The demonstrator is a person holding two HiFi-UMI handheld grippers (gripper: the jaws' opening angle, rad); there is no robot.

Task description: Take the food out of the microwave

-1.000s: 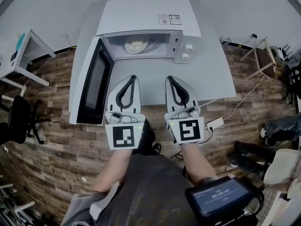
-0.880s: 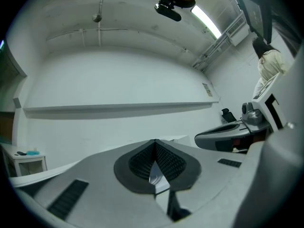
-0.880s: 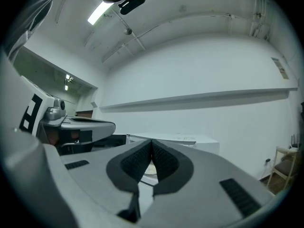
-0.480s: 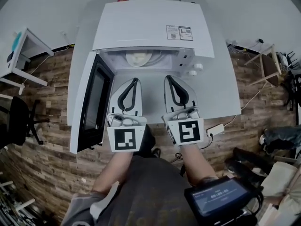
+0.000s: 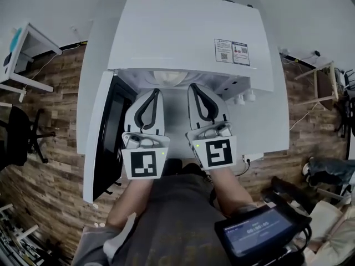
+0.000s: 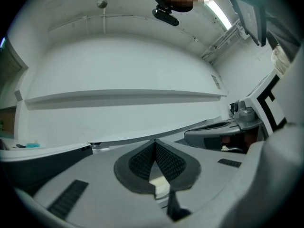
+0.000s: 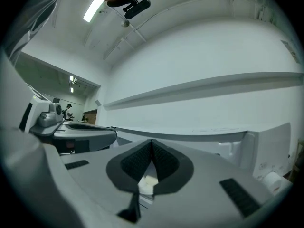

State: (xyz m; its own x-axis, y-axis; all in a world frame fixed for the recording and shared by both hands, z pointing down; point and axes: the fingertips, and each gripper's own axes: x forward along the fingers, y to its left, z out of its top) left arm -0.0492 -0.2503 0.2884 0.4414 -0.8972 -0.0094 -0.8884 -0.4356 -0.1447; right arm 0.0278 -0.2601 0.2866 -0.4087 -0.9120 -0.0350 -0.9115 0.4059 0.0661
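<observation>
Door (image 5: pixel 111 132) stood open at left; microwave (image 5: pixel 183 37) top hid most of pale food (image 5: pixel 169 77). Left gripper (image 5: pixel 156 91), right gripper (image 5: pixel 193 86): jaws closed, empty.

Bright, even light from a ceiling strip lamp (image 6: pixel 219 14); heavy fisheye edge warp.

The microwave (image 5: pixel 183 37) is showing plain white, and its open door (image 5: pixel 111 132) is framing a black window. The food (image 5: pixel 166 77) inside is looking pale cream. The left tool (image 5: pixel 156 91) and right tool (image 5: pixel 195 86) are wearing light grey shells with black ribbed pads, each carrying 1 black-and-white square marker. The table (image 5: pixel 91 82) is showing pale grey, the floor (image 5: pixel 50 165) brown wood planks.
</observation>
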